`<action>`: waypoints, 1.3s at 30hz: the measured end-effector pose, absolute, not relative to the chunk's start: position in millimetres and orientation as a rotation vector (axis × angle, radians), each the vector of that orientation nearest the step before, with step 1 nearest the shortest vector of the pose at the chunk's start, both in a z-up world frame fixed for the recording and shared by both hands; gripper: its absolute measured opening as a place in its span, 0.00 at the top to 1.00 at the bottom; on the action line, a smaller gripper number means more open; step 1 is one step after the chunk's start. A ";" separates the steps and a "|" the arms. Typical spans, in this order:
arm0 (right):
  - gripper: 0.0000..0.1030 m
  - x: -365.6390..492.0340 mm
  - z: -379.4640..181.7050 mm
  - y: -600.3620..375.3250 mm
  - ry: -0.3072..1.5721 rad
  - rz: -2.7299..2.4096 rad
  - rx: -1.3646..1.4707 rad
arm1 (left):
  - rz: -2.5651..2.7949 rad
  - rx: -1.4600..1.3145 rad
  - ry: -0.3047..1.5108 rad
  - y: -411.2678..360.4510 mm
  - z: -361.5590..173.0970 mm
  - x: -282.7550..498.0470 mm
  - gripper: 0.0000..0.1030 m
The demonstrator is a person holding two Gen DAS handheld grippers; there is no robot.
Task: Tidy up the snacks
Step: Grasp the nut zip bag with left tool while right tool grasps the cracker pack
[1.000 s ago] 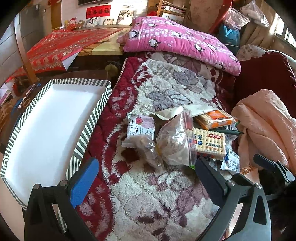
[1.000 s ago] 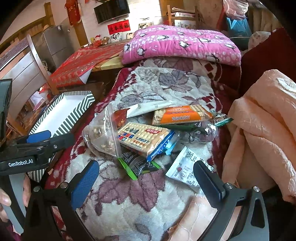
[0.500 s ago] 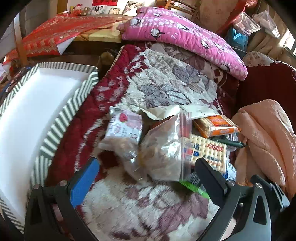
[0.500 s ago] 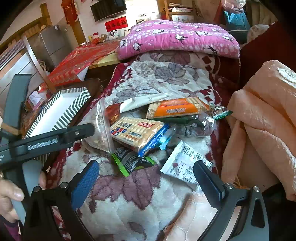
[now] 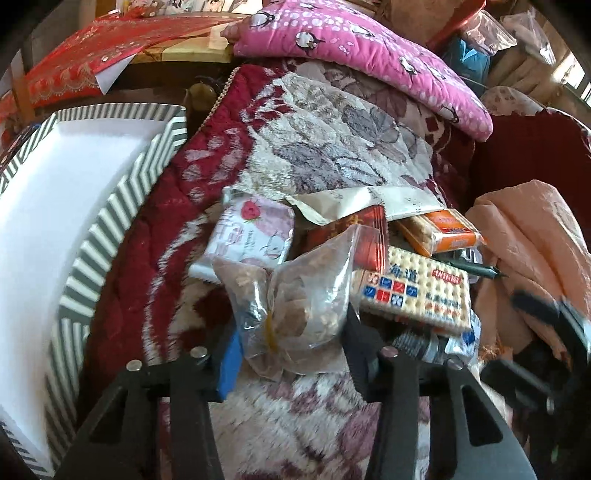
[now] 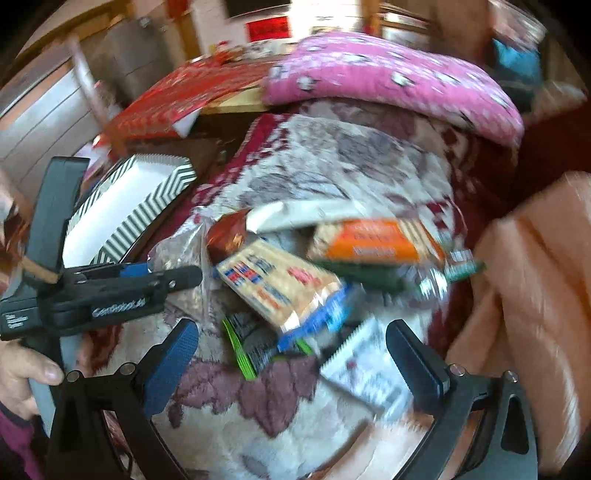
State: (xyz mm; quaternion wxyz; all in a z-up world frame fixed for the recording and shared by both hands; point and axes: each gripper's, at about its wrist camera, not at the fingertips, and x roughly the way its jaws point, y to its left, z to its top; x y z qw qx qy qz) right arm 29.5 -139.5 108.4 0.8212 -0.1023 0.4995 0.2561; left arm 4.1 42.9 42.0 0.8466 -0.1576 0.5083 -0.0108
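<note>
Jaws of our left gripper (image 5: 291, 354) had just been closing and clamped the clear zip bag (image 5: 295, 302) atop the snack pile on the bed blanket (image 5: 332, 140), right gripper (image 6: 291, 354) jaws apart, empty; pick-up step, next lift toward the striped tray (image 5: 122, 206) alongside.

A lived-in home, by the look of it: a floral plush blanket (image 5: 332, 147) spread over a couch or bed, a pink penguin-print quilt (image 5: 362, 48) folded behind, a red festive cloth (image 5: 92, 55) on a wooden table, and a dark screen (image 6: 255, 4) on the far wall.
</note>
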 end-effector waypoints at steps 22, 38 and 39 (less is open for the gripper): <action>0.39 95.4 50.4 -69.9 1.256 0.864 -0.550 | -0.017 -0.285 1.114 66.5 53.4 -28.3 0.61; 0.43 54.5 92.5 -99.8 1.115 0.764 -0.340 | -0.007 -0.261 1.076 69.8 75.5 -35.5 0.81; 0.43 52.7 95.6 -100.1 1.110 0.764 -0.331 | -0.010 -0.264 1.085 70.3 73.4 -36.4 0.81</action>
